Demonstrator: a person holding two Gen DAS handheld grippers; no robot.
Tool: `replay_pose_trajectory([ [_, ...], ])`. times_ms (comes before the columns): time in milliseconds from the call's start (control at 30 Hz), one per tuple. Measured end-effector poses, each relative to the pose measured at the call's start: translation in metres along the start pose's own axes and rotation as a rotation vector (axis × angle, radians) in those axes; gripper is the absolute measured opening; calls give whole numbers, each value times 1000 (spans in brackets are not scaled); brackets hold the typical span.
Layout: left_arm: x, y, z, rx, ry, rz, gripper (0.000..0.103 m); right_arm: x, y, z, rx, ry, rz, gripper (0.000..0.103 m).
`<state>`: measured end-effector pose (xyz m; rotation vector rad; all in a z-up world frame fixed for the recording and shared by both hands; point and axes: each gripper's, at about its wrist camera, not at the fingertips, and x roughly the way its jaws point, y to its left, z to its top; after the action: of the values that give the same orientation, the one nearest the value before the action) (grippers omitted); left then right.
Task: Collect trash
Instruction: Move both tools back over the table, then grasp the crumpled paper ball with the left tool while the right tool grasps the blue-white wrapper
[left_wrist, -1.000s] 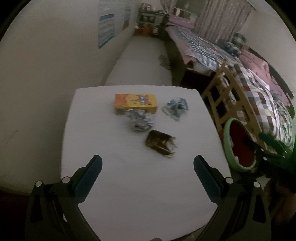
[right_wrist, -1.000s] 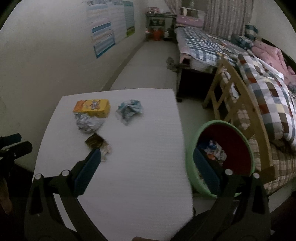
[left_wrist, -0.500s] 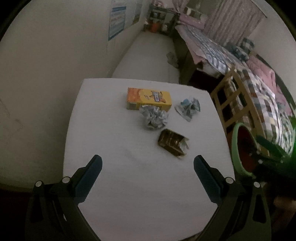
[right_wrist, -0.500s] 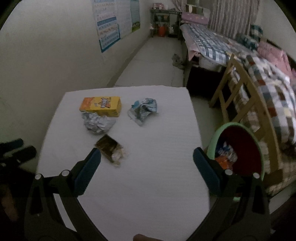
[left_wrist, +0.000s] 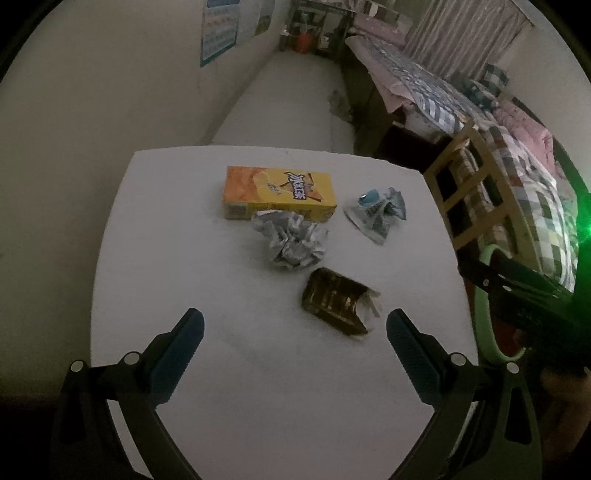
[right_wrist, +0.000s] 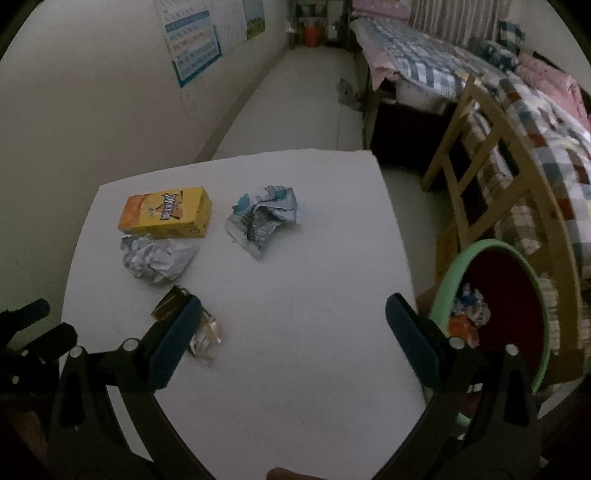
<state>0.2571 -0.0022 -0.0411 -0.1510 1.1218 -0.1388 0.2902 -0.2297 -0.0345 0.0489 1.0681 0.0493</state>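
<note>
Four pieces of trash lie on the white tabletop (left_wrist: 192, 258), bunched toward its far half: a yellow-orange carton (left_wrist: 279, 192) nearest the far edge, a crumpled grey paper ball (left_wrist: 293, 242) touching the carton's near side, a crumpled blue-and-white wrapper (left_wrist: 376, 210) toward the right edge, and a torn brown wrapper (left_wrist: 338, 306) closest to the near edge.

The left gripper (left_wrist: 294, 330) is spread wide and empty, hovering over the near part of the tabletop. The brown wrapper sits just ahead of it and a little right of centre — its long axis runs slantwise, far-left to near-right, with the torn end pointing at the right finger.

The right gripper (right_wrist: 293, 317) is likewise spread and empty; the same brown wrapper (right_wrist: 184, 317) is half hidden behind its left finger (so well off its centre line). The green-rimmed bin (right_wrist: 454, 273) stands off the tabletop's right edge, beside the right gripper.

Judging by this, the left gripper is better lined up on the brown wrapper.
</note>
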Motion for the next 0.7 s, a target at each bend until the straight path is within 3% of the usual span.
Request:
replay_pose_trajectory([
  [433, 83, -6, 37, -66, 96, 28, 93, 79, 4, 41, 7, 91, 28, 98],
  [700, 108, 6, 49, -135, 127, 42, 79, 111, 8, 60, 51, 133, 26, 98],
])
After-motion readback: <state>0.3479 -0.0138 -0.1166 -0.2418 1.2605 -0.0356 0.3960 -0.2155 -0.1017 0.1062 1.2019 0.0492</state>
